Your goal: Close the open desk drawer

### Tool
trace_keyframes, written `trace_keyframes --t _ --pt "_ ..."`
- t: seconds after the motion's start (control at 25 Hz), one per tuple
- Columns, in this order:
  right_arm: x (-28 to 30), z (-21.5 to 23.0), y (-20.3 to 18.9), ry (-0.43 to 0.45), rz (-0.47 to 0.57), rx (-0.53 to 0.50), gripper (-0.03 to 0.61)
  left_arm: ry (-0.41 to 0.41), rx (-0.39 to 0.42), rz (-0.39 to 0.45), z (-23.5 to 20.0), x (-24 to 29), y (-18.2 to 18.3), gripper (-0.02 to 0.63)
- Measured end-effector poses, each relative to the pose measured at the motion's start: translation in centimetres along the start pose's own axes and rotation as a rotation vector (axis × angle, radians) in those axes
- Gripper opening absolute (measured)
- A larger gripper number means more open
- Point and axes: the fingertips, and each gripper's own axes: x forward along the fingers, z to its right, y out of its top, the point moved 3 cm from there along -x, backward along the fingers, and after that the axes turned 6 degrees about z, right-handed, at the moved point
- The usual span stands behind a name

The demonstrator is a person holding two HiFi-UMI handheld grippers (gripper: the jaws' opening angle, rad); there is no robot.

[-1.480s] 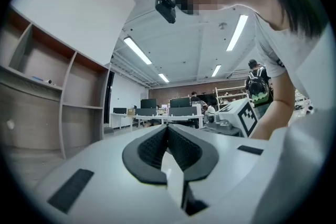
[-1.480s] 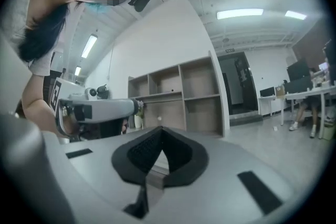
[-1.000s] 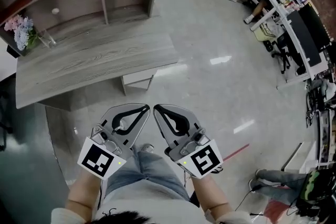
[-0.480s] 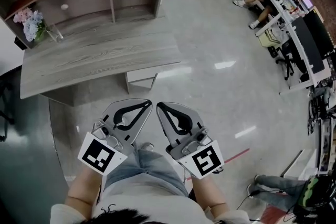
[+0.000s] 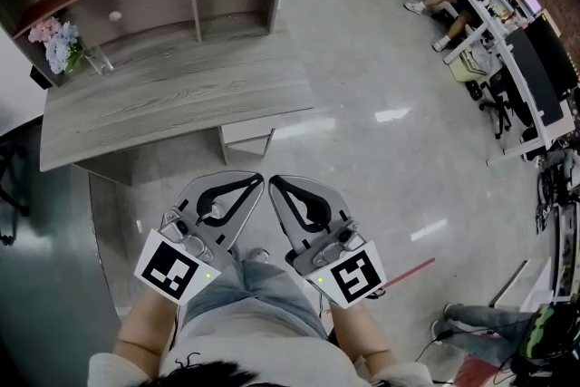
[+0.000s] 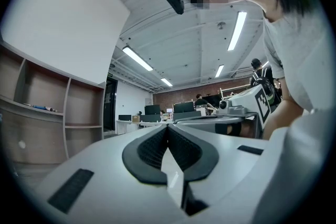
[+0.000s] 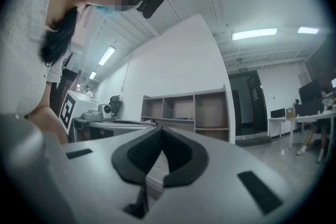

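Both grippers hanging at waist height, side by side, well short of the desk (image 5: 172, 100); left gripper (image 5: 256, 182) showing its pads pressed together at the tips, nothing between them; right gripper (image 5: 273, 182) likewise closed and empty. Open drawer (image 5: 245, 137) jutting out from under the desk's near edge, straight ahead of the jaws, bare floor lying between. Step in hand, as I'm judging it: approaching. Doing it well is probably meaning stepping closer; lowering one closed gripper to the drawer front; meeting it flat near the middle; pushing straight in along the runners; an off-centre push is risking skewing and jamming.
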Motion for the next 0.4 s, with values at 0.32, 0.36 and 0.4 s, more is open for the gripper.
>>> trace_keyframes --t 0.32,0.36,0.4 --pt "-0.35 -0.09 0.19 0.001 0.01 0.003 0.008 0.001 0.01 0.008 0.36 -0.01 0.31 0.011" --pt "-0.4 -0.15 0.18 0.001 0.01 0.002 0.008 0.001 0.011 0.008 0.43 -0.06 0.29 0.011" --pt "-0.46 -0.21 0.17 0.001 0.011 0.001 0.008 0.001 0.012 0.008 0.51 -0.11 0.28 0.011"
